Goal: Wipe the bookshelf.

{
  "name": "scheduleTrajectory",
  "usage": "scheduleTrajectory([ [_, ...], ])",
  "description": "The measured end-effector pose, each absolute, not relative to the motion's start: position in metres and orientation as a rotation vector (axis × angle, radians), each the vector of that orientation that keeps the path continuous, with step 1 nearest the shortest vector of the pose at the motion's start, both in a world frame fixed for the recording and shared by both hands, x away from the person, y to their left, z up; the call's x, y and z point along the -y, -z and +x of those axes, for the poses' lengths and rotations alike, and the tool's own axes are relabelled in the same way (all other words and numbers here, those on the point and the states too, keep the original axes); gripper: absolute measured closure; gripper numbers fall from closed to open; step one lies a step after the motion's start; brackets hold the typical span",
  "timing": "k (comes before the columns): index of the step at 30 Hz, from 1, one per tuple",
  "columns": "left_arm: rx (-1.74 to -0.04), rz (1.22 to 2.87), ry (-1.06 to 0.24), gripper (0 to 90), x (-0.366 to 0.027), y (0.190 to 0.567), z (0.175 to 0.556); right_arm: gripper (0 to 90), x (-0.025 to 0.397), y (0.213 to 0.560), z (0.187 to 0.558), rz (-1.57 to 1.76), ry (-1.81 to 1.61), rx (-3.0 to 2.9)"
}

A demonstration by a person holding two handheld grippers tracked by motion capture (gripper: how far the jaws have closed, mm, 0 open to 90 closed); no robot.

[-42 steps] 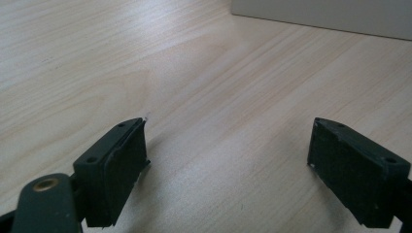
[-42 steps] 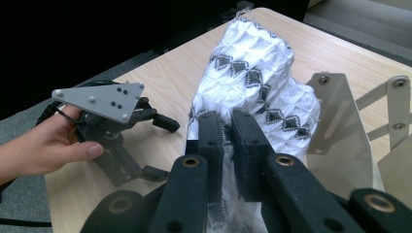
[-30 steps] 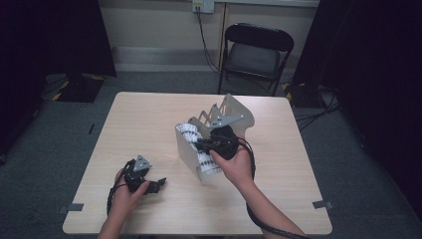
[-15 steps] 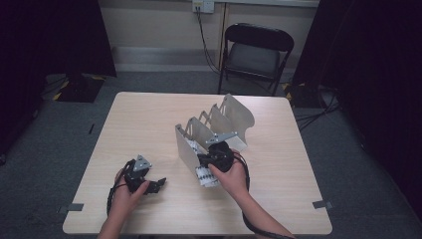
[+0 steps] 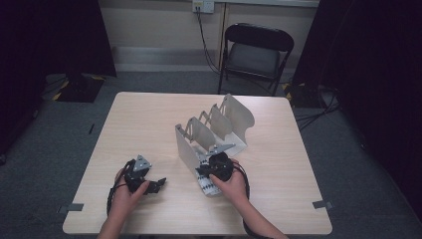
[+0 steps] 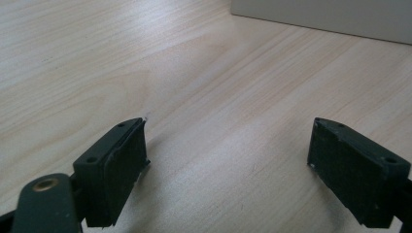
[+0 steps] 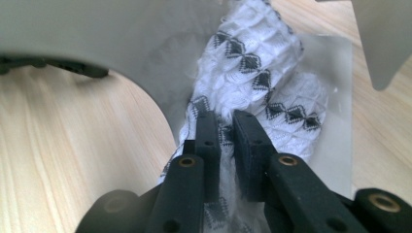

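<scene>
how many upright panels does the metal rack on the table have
4 on the rack: the front panel by the right gripper and its white patterned cloth, two middle dividers, and the back panel. Some may be hidden.

A white knitted cloth (image 7: 252, 82) patterned with rows of small black diamonds lies bunched and folded, its textured folds rumpled into thick rolls. It rests at the near end of a pale grey divided rack (image 5: 213, 130), partly inside the first slot and partly spilling out onto the wooden surface (image 5: 149, 124). The right tongs (image 7: 226, 127) pinch a fold of it between nearly closed jaws
</scene>
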State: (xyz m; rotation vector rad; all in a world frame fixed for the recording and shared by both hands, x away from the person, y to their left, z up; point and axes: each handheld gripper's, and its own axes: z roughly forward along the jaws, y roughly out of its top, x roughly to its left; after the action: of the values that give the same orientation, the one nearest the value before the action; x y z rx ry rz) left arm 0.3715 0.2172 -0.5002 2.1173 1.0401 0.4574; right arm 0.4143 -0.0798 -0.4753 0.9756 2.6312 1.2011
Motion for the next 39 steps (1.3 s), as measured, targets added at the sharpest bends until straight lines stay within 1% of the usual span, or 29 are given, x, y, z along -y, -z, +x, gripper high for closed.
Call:
scheduleTrajectory([
  [4,-1.04,2.118,-0.457,14.0,-0.217,0.5,0.371,73.6,0.086,0.474,0.414,0.971,-1.176,-2.614],
  [6,-1.04,2.117,-0.458,14.0,-0.217,0.5,0.371,66.5,0.09,0.471,0.413,0.983,-1.164,-2.603],
  [7,-1.04,2.117,-0.458,14.0,-0.217,0.5,0.371,60.3,0.092,0.469,0.412,0.993,-1.158,-2.586],
  [9,-1.04,2.117,-0.457,14.0,-0.217,0.5,0.371,51.9,0.098,0.465,0.41,1.022,-1.151,-2.553],
  [12,-1.04,2.117,-0.457,14.0,-0.217,0.5,0.371,45.8,0.1,0.466,0.409,1.024,-1.134,-2.544],
  [13,-1.04,2.118,-0.457,13.9,-0.217,0.5,0.371,45.3,0.1,0.469,0.409,1.022,-1.125,-2.547],
  [18,-1.04,2.117,-0.457,14.0,-0.217,0.5,0.371,50.8,0.096,0.484,0.409,1.014,-1.105,-2.567],
  [21,-1.04,2.117,-0.457,13.9,-0.217,0.5,0.371,61.5,0.093,0.482,0.409,0.991,-1.082,-2.578],
  [23,-1.04,2.118,-0.457,14.0,-0.217,0.5,0.371,66.8,0.091,0.481,0.408,0.976,-1.059,-2.591],
  [27,-1.04,2.117,-0.457,13.9,-0.217,0.5,0.371,73.9,0.091,0.478,0.407,0.998,-1.058,-2.598],
  [32,-1.04,2.118,-0.457,14.0,-0.217,0.5,0.371,77.7,0.096,0.469,0.409,1.029,-1.095,-2.59],
  [39,-1.04,2.118,-0.457,14.0,-0.217,0.5,0.371,79.0,0.093,0.429,0.41,0.977,-1.163,-2.535],
])
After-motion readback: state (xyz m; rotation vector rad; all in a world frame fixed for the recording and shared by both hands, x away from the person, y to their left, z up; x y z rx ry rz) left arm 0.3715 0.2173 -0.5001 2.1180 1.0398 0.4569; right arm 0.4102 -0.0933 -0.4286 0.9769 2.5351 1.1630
